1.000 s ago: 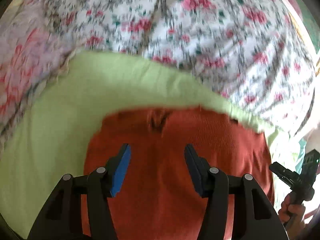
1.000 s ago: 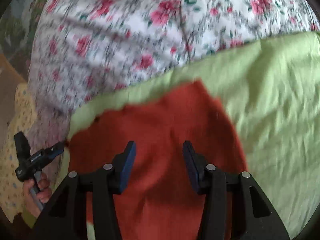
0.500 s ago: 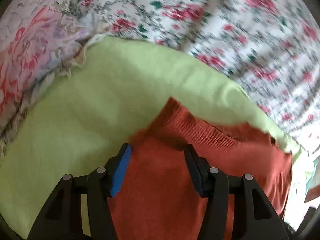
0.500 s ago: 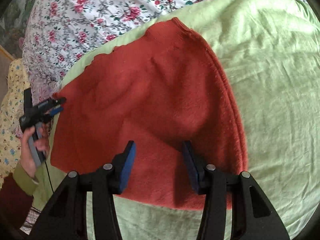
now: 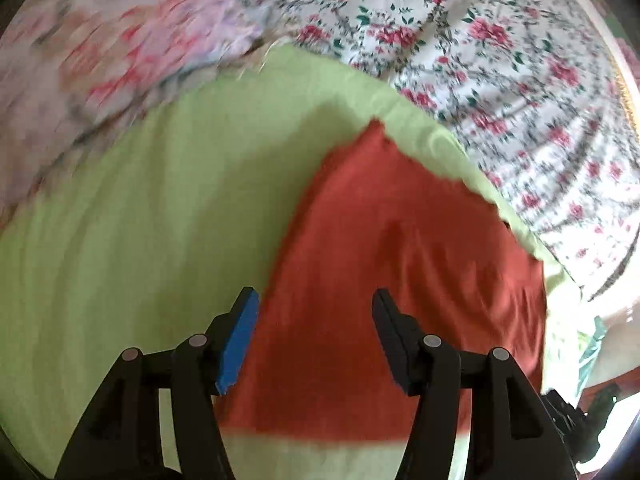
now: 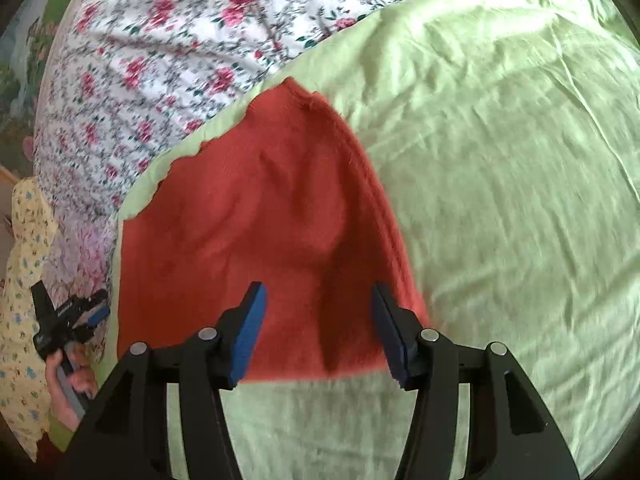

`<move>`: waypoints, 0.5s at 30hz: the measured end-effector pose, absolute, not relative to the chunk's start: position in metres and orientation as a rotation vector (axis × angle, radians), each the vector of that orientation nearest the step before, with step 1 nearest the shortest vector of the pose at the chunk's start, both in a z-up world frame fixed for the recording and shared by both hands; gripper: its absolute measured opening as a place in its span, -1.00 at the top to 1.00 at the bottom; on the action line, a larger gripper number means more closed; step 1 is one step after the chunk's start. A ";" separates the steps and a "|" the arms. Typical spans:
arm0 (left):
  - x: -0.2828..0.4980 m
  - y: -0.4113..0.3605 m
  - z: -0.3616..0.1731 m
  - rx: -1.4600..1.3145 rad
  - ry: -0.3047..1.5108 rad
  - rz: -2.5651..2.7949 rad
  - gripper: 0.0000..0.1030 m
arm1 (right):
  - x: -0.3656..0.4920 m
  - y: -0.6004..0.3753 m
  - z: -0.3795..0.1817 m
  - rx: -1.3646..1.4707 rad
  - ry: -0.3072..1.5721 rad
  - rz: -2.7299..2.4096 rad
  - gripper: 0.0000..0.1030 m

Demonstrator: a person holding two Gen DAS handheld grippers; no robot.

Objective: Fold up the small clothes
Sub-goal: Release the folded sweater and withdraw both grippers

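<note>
While both sets of jaws are opening with nothing pinched, the left gripper [image 5: 314, 340] and right gripper [image 6: 318, 330] hover low-centre over the near hem of the red garment [image 6: 260, 232], lying flat on the green sheet [image 6: 500, 160]. Best to grab both corners evenly; the flowered cover [image 6: 160, 40] lies upper left.
</note>
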State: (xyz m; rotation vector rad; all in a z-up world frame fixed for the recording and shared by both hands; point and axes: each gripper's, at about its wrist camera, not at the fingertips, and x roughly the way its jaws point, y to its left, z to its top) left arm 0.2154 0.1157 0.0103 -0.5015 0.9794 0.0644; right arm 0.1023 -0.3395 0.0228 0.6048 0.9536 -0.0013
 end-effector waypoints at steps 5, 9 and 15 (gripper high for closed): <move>0.147 0.117 -0.003 -0.593 1.023 0.034 -0.26 | 0.073 -0.315 0.031 0.598 0.969 0.026 -0.08; 0.120 0.122 -0.018 -0.642 1.060 0.015 -0.26 | 0.044 -0.286 0.036 0.589 0.979 0.046 -0.09; 0.105 0.115 -0.025 -0.671 1.064 0.005 -0.26 | 0.006 -0.254 0.041 0.598 0.957 0.089 -0.21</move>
